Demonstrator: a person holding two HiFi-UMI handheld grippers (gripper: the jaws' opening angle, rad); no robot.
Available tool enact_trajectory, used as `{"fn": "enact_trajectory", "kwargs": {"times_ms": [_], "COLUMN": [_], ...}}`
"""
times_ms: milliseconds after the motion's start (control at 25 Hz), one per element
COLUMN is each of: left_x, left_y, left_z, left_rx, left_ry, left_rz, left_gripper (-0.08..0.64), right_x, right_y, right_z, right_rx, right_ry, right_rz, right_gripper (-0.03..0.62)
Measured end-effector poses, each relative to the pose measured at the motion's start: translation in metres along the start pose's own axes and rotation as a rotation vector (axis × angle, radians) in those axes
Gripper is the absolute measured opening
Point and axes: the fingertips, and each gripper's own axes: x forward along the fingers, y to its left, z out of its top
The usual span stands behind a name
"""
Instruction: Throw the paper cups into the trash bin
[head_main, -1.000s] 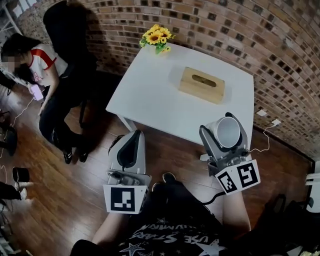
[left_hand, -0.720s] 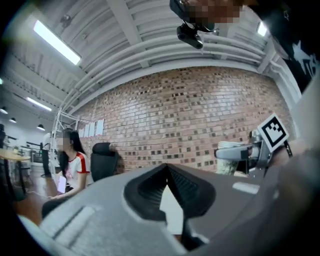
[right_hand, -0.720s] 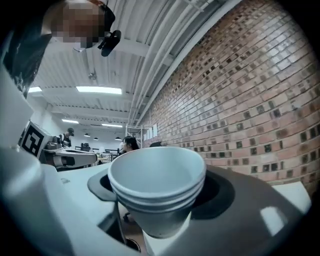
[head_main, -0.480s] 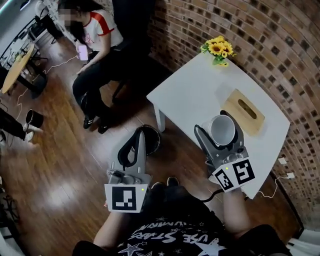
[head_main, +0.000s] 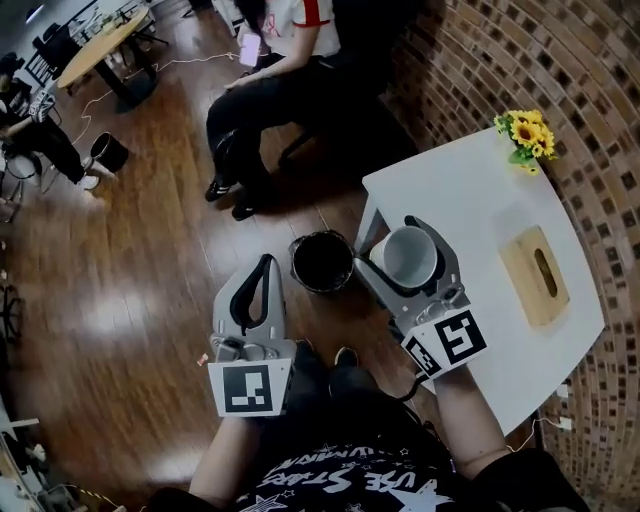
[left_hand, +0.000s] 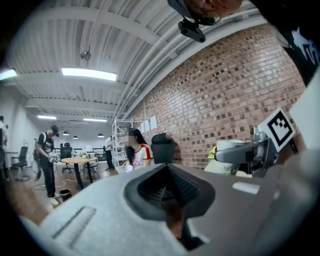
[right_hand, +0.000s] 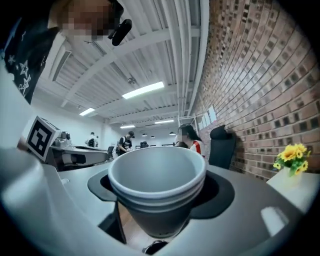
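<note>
Cups (right_hand: 157, 182), two nested in white paper with smooth tapered walls and rolled rims, sit gripped between my right tongs (head_main: 405, 242), mouths toward that camera. I see them over the glossy wood floor (head_main: 150, 250), just beside the round black trash bin (head_main: 322, 262) and at the white counter (head_main: 470, 200) corner. My left tongs (head_main: 264, 272) are pressed together on nothing.

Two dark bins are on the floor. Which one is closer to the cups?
The trash bin at the white table corner, right next to the paper cups; the other bin stands far off.
</note>
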Motion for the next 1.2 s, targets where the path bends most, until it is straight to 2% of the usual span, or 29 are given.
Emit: {"fn": "enact_trajectory", "kwargs": {"times_ms": [120,320,640,840,1040,1200], "left_x": [-0.008,-0.004,0.017,0.034,0.05,0.062], "left_y": [0.012,0.031,0.049,0.063,0.066,0.061], "left_z": [-0.017,-0.037,-0.059,-0.069,-0.106,-0.141], "left_rx": [-0.019,-0.045,-0.065,-0.025,-0.042,-0.069], "left_ry": [0.028,0.081,0.104,0.076,0.125,0.181], "left_rz": [0.025,0.001,-0.065,-0.085,-0.153,-0.174], "left_gripper": [0.005,0.005,0.005,0.005,0.005,0.005], "right_x": [0.013,0.038,0.059,0.079,0.099,0.109], "right_y": [0.015,0.032,0.036,0.034,0.029,0.025], "right_z": [-0.02,-0.031,-0.05,-0.077,-0.106,-0.135], "right_rx": [0.016,0.003,0.007,0.017,0.028,0.033], "right_ry": [0.033,0.056,0.096,0.122,0.157,0.191], "right_rz": [0.026,0.033,-0.02,-0.059,-0.126,-0.124], "right_gripper": [0.38,0.38,0.38,0.38,0.38,0.38]}}
